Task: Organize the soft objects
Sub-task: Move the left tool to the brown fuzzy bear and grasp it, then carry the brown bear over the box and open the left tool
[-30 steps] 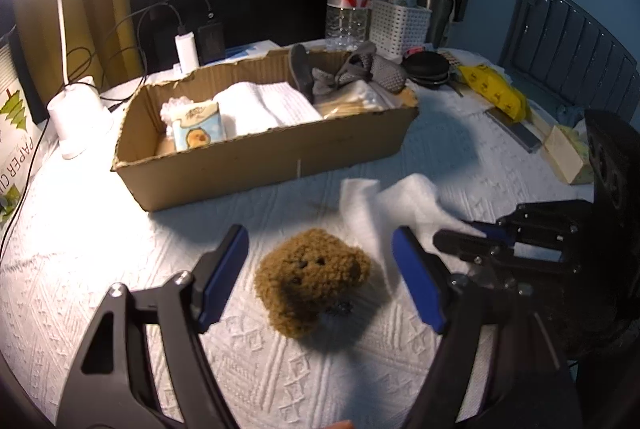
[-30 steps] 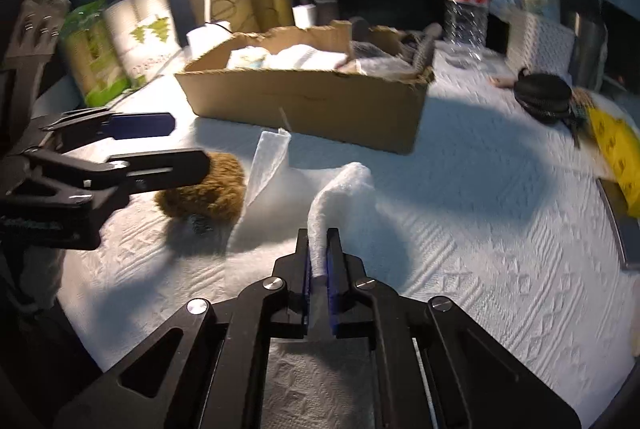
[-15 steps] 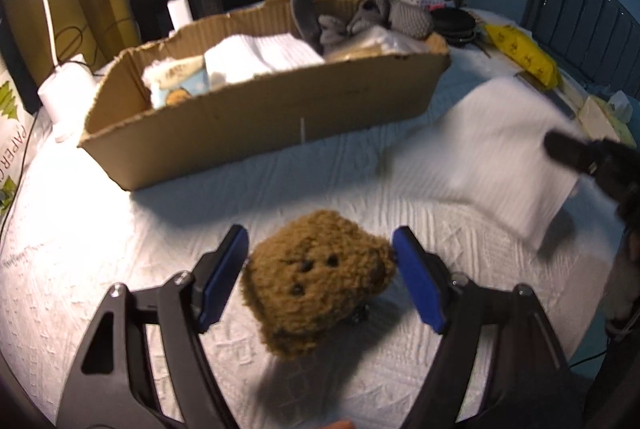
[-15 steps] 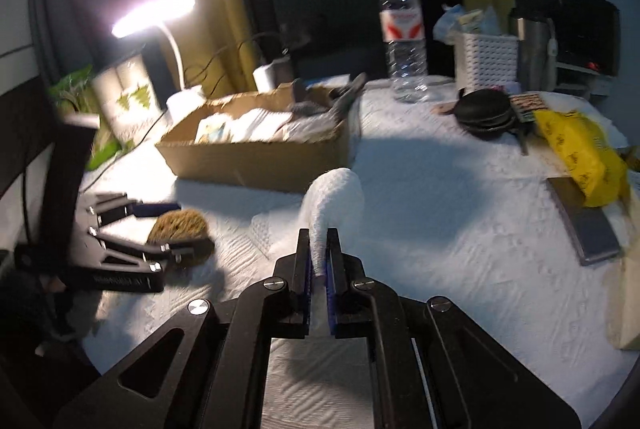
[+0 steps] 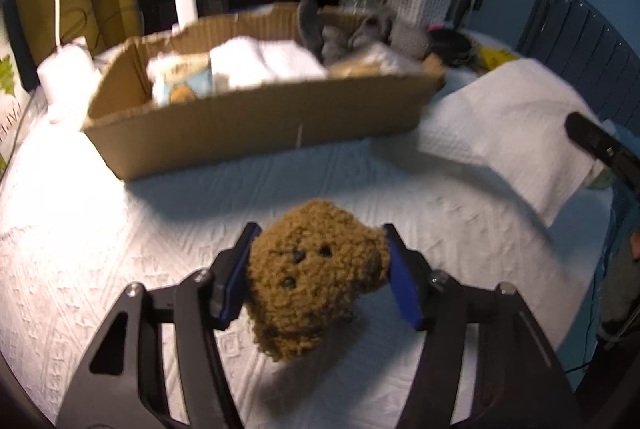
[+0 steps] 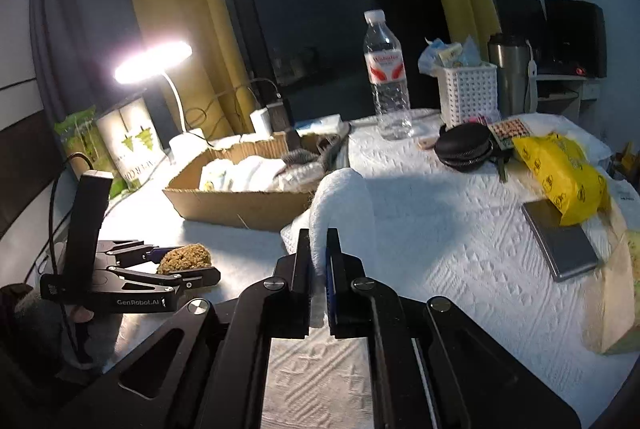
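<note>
While left tongs (image 5: 318, 277) squeeze onto plush bear (image 5: 314, 281) (jaws closing) — right tongs (image 6: 319, 265) pinch white cloth (image 6: 344, 201).

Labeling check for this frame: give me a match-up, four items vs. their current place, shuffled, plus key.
Items:
1. brown plush bear
2. white paper towel
3. water bottle
4. yellow bag

Places:
A. standing upright behind the cardboard box
B. pinched in the right claw
C. lying on a grey flat device at the table's right side
D. between the closing pads of the left claw

Pairs: 1-D, 2-B, 3-A, 4-C
</note>
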